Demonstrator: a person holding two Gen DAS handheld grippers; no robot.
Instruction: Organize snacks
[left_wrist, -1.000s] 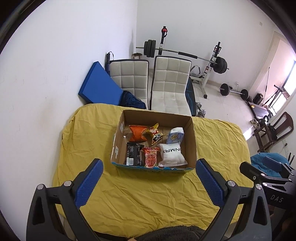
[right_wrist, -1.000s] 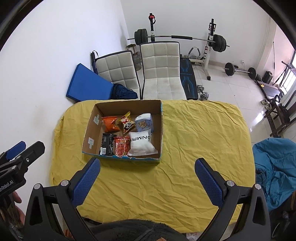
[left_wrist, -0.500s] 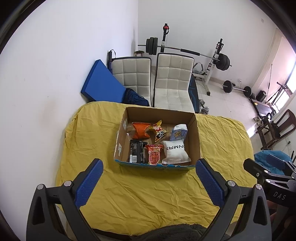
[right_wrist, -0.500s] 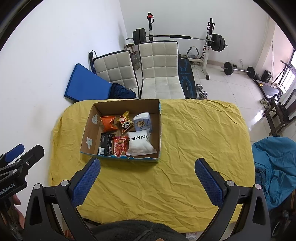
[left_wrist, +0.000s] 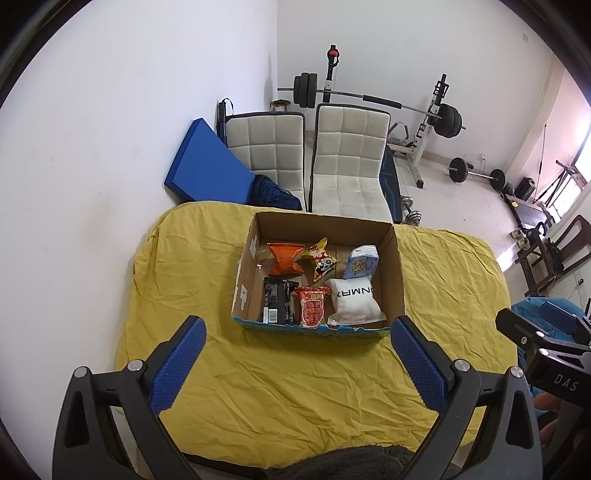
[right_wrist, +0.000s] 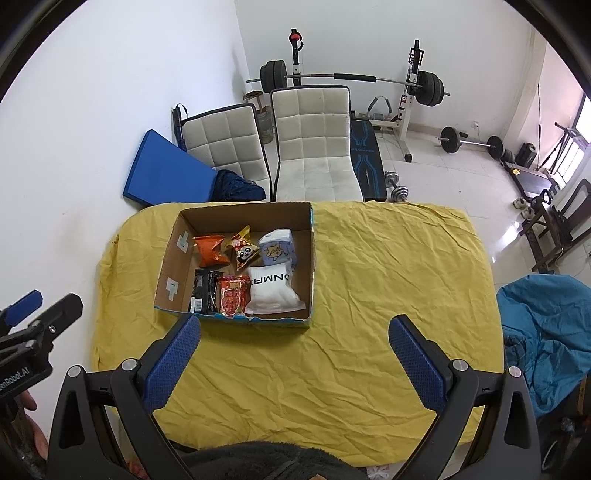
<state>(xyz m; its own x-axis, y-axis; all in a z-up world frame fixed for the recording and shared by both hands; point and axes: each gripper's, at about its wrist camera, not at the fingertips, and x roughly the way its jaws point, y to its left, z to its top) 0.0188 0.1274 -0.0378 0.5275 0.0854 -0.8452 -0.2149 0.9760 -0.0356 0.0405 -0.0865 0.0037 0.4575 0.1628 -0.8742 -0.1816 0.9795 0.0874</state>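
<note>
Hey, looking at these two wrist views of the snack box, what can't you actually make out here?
- Cardboard box, both views: its outer near face is mostly hidden by its own rim.
- Black packet, both views: print too small to read.
- White packet, right wrist view: lettering cut off by the red packet.
- Table legs: covered by the yellow cloth.

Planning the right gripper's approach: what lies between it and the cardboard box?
Only bare, wrinkled yellow cloth lies between the open right gripper and the cardboard box, as the right wrist view shows.
</note>
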